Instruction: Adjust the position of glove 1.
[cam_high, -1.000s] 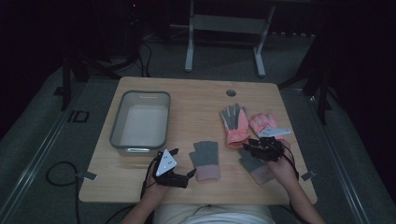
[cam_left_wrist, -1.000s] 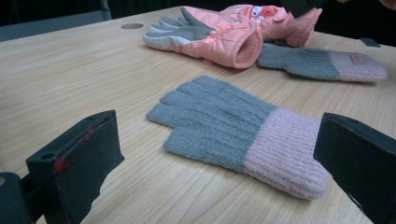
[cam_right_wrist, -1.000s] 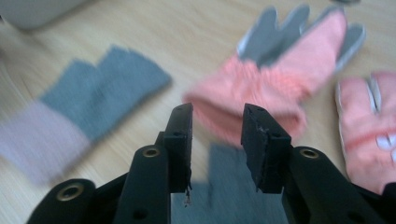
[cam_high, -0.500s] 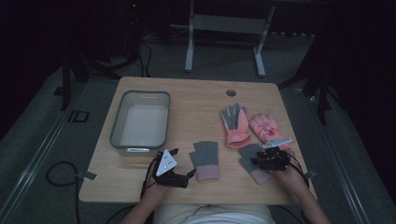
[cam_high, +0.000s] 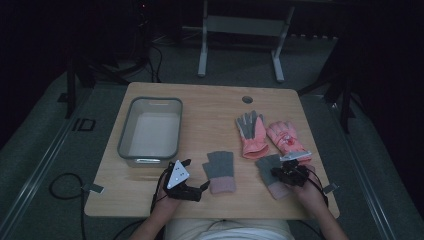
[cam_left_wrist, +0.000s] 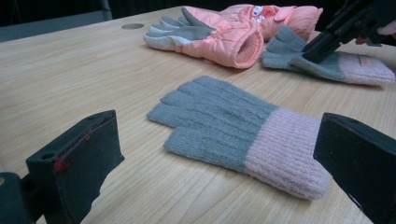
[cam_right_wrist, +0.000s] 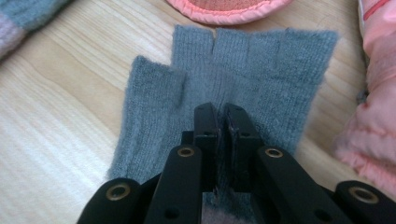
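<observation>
Item one: right claw (cam_high: 286, 173), black, held in the person's right hand (cam_high: 309, 192) at the near right of the wooden bench (cam_high: 210, 105). A second ago it stood above the far end of the grey knitted fingerless glove with the pink ribbed cuff (cam_high: 270, 176); it now sits lower and nearer the person, down on that glove. Its jaws have just been closing and now stand almost together, pinching a fold of the grey knit between them, as the right gripper view (cam_right_wrist: 223, 122) shows plainly. The glove (cam_right_wrist: 243, 65) lies flat on the bench, finger stubs pointing away from the claw, pink cuff under the claw's body.

Item two: left claw (cam_high: 196, 175), black with a grey three-cornered plate on top, in the left hand (cam_high: 165, 202) at the near middle of the bench. Its place matches the earlier frames. Jaws wide apart, nothing between the pads.

Item three: second grey knitted glove with pink cuff (cam_left_wrist: 243, 133), lying flat just ahead of the left claw, not touched, lying as it did before.

Item four: two padded salmon-pink winter gloves, one with grey palm and fingers (cam_high: 252, 132), one with a red mark (cam_high: 286, 140), just beyond the right claw, side by side, where they lay before.

Item five: grey-rimmed clear plastic tub (cam_high: 125, 142), beyond the left claw, to its left, apart from it.
</observation>
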